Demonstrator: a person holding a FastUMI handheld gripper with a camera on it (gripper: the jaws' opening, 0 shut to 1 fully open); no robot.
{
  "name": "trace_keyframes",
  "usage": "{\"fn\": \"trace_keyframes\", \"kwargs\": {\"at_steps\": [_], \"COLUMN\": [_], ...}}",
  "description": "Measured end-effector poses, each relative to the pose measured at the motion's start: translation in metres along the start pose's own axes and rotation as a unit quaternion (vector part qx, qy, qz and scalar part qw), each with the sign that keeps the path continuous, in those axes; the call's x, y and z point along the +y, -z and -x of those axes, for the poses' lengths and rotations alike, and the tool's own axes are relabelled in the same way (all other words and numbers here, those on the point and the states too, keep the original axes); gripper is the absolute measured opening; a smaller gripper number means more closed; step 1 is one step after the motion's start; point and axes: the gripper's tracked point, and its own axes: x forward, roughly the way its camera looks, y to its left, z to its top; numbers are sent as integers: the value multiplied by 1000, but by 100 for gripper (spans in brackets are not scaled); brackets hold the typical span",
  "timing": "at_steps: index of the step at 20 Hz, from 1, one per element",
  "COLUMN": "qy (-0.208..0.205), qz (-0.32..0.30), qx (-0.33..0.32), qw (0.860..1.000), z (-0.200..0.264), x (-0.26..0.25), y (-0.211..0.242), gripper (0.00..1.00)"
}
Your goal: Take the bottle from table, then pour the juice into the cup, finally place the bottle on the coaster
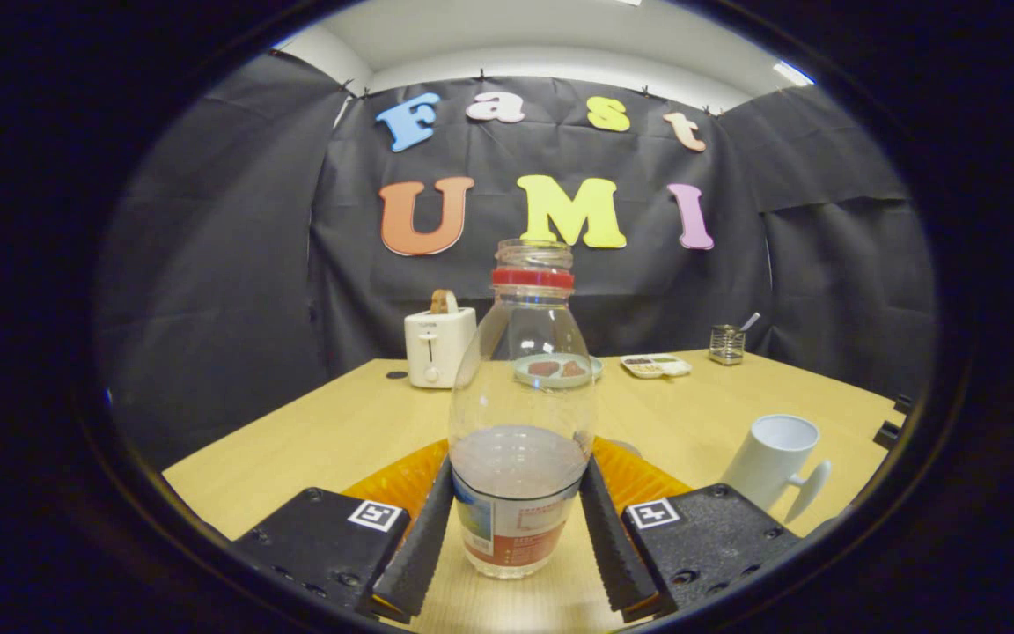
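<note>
A clear plastic bottle (pixel 520 387) with a red neck ring and no cap stands upright between my fingers, with pale liquid filling its lower part. My gripper (pixel 520 467) is shut on the bottle, one finger pressing each side just above its label. An orange ribbed coaster (pixel 639 475) lies on the table right behind the bottle, partly hidden by the fingers. A white cup (pixel 775 458) with its handle toward me stands to the right, beyond the right finger and apart from the coaster. I cannot tell whether the bottle's base touches the table.
On the wooden table (pixel 331 423), a white toaster (pixel 437 345) holding a slice of bread stands at the far left. A plate of food (pixel 560 370), a small snack tray (pixel 657 364) and a mesh holder (pixel 725 343) with a spoon line the far edge.
</note>
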Motion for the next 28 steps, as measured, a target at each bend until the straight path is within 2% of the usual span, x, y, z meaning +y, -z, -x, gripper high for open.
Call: {"fn": "trace_keyframes", "kwargs": {"at_steps": [7,12,16,22,28], "qy": [-30,-42,-54,-78,-85], "qz": [-93,-221,-320,-416,-529], "qx": [15,39,45,38,41], "qw": [995,974,945,905,843], "z": [17,13,15,16,11], "x": [11,10,2,-8,-21], "y": [-25,-25,-32,-56,-67], "gripper": [78,78,78,77,77]}}
